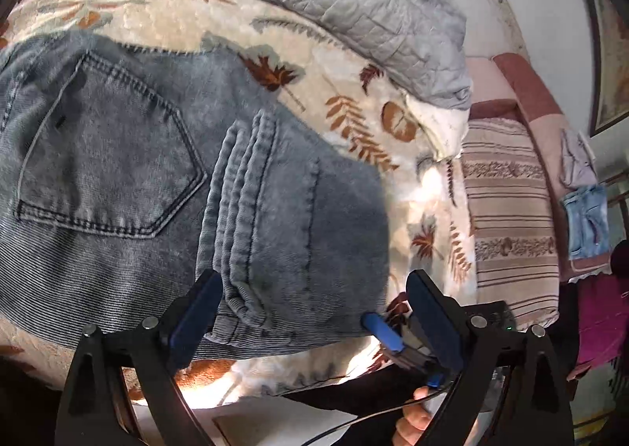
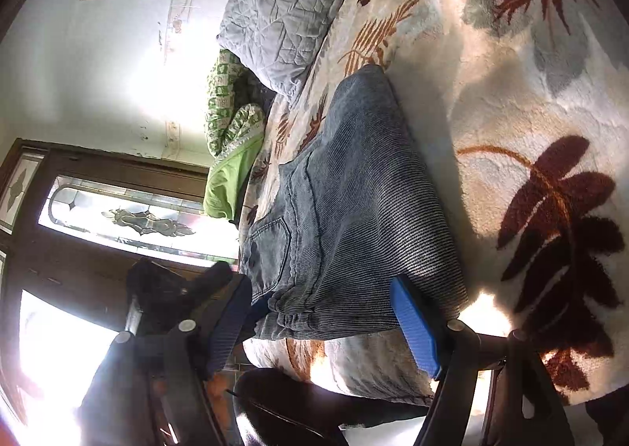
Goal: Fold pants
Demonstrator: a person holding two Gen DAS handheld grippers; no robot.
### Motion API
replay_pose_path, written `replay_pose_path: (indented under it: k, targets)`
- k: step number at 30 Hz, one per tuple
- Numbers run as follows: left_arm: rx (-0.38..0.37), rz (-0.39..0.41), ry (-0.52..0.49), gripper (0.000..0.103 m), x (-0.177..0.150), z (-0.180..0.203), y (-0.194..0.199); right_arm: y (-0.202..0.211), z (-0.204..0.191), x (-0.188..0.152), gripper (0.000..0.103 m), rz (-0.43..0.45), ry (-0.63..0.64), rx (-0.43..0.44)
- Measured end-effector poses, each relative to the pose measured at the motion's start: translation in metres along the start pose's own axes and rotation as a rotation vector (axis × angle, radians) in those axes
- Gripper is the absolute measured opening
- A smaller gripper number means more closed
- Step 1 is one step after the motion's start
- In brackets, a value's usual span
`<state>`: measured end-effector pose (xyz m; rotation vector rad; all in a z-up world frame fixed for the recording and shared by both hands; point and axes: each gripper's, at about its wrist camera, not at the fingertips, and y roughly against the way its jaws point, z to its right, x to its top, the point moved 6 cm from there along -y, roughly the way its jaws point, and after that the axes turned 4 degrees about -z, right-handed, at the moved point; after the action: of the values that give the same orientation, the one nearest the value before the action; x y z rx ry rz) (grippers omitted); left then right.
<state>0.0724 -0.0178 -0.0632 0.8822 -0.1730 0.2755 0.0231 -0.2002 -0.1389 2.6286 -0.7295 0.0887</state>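
Observation:
Folded blue-grey jeans (image 1: 165, 170) lie on a cream leaf-patterned blanket (image 1: 354, 92), back pocket facing up. My left gripper (image 1: 314, 316) is open at the stack's near edge; its left pad (image 1: 200, 312) sits beside the layered fold and the right pad is off the denim. A blue fingertip of the other gripper (image 1: 383, 332) lies just beyond the jeans' near right corner. In the rolled right wrist view the jeans (image 2: 354, 218) stretch away from my right gripper (image 2: 324, 328). It is open, with the stack's near edge between its pads and neither pad pressing on it.
A grey quilted cover (image 1: 361, 13) is bunched at the far side of the bed, a striped pillow (image 1: 511, 218) to the right. A green patterned cloth (image 2: 232, 139) lies near a glazed wooden door (image 2: 118, 218). The bed's edge runs just below the grippers.

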Motion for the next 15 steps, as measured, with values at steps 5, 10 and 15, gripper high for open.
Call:
replay_pose_path:
  k: [5, 10, 15]
  targets:
    - [-0.161, -0.028, 0.105, 0.094, -0.012, 0.01, 0.013, 0.005, 0.002, 0.0, 0.076, -0.002, -0.018, 0.042]
    - [-0.097, -0.089, 0.226, 0.083, -0.027, -0.014, -0.02, 0.008, 0.007, -0.001, 0.076, -0.004, -0.037, 0.072]
    - [-0.054, -0.09, 0.281, 0.075, -0.03, -0.033, -0.033, 0.009, 0.008, -0.001, 0.076, -0.006, -0.037, 0.079]
